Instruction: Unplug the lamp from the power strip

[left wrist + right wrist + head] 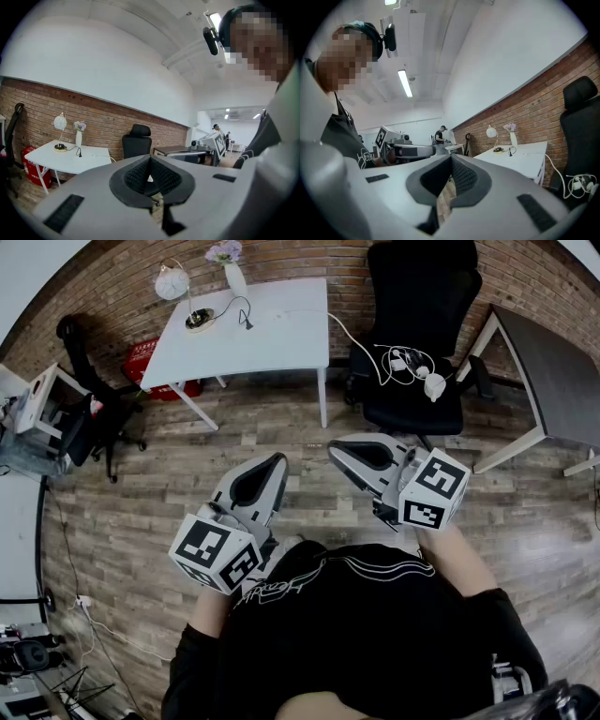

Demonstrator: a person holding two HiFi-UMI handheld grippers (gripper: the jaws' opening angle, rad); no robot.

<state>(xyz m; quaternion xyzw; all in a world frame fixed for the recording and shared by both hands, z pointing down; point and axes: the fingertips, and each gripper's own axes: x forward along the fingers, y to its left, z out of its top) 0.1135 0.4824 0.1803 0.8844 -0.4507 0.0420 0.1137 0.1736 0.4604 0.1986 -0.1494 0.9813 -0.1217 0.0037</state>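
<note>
Lamp is on the white surface at the far brick wall, beside a vase. Its cord runs across the top, drops off the right-hand edge and goes over to the black office chair.

Power strip is lying on that chair's seat in a tangle of white cable and plugs, probably parked there because the cord reaches it. Can't tell from here which plug is the lamp's.

Left claw: pads pressed together, nothing between them, tilted slightly down. Right claw: also closed and empty, held about level. Both are close in front of the person's chest, above the wood floor, well apart from chair and surface. That reads as a carry or start posture, not a reach.

My read is the task hasn't started and the plug is seated. Next step is to walk to the chair and spread the claws. One would pin the strip, which is loose on a soft seat and likely to lift with the plug. The other would pinch the plug body, not the cord, and pull straight out.
</note>
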